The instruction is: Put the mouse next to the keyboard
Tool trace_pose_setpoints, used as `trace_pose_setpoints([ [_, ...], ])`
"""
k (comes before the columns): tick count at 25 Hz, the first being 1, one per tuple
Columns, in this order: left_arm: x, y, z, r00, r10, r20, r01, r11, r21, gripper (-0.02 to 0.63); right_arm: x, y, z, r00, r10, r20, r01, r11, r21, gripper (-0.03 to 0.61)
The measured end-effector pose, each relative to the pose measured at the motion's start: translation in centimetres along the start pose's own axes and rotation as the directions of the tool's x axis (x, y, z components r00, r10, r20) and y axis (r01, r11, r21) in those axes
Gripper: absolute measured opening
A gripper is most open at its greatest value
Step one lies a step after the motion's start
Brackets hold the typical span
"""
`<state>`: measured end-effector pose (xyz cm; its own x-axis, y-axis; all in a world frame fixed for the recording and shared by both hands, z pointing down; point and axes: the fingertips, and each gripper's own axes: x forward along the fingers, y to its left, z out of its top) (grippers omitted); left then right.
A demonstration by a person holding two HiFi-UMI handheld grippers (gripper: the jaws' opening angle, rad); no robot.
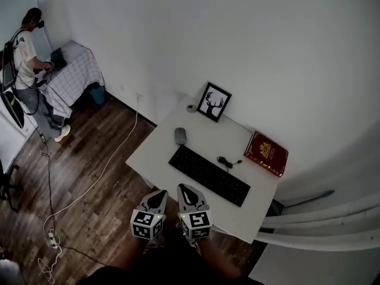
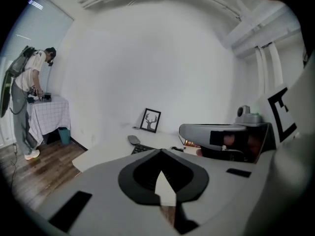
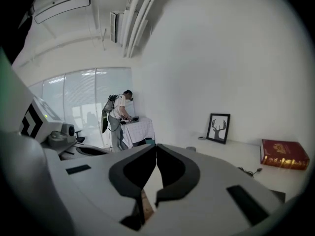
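So closest in, both tools are held low in front of the person, short of the counter's (image 1: 155, 146) near edge. The left tool (image 1: 159, 193) has its jaws pinched together with nothing in them, and the right tool (image 1: 185, 189) is the same, closed tight and empty. Neither is touching anything.

Next out is the keyboard (image 1: 209, 175), lying at an angle across the counter, with a little black cable (image 1: 227, 161) curled just behind it. The mouse (image 1: 180, 135) sits just past the keyboard's left end, near it but not touching, pretty close to the counter's left side.

Further back there's a red book (image 1: 266, 153) on the right, a roll of tape (image 1: 191, 108) and a deer picture (image 1: 214, 101) leaning on the wall.

What I'd worry about: that mouse looks smooth and rounded, so a pinch that lands off-centre could squirt it sideways, and with the edge close by it could go over onto the floor. Also, the jaws have to open before reaching in, otherwise the closed tip just shoves it. Coming in low over the keyboard could drag that too.
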<state>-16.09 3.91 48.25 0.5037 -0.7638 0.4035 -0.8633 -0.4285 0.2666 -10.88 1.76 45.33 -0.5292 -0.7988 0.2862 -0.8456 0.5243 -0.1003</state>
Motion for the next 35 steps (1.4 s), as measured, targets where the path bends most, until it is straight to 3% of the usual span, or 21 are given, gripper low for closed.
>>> trace_pose_setpoints([
  [9,5.5,3.1,0.7,0.997,0.043,-0.062,-0.046,0.998,-0.043,0.002,5.5,-5.9,-1.2,0.997,0.004,-0.073,-0.001,0.999,0.044,0.021],
  [16,8.9,4.6,2.6,0.997,0.031,-0.075,-0.033,0.999,-0.036,0.003,7.9,-8.4,-0.9,0.995,-0.013,-0.094,0.022,0.996,0.087,0.021],
  [21,11.9,5.9,3.6,0.993,-0.045,-0.109,0.043,0.999,-0.025,0.002,9.9,-10.4,-0.5,0.99,-0.087,-0.108,0.097,0.991,0.095,0.021],
  [25,15.9,7.4,5.5,0.986,-0.105,-0.132,0.111,0.993,0.043,0.002,12.5,-12.8,0.6,0.979,-0.155,-0.133,0.167,0.983,0.081,0.021],
  [35,21.8,10.8,7.6,0.949,-0.232,-0.215,0.253,0.965,0.073,0.002,19.0,-13.7,1.0,0.954,-0.202,-0.223,0.22,0.974,0.057,0.021],
])
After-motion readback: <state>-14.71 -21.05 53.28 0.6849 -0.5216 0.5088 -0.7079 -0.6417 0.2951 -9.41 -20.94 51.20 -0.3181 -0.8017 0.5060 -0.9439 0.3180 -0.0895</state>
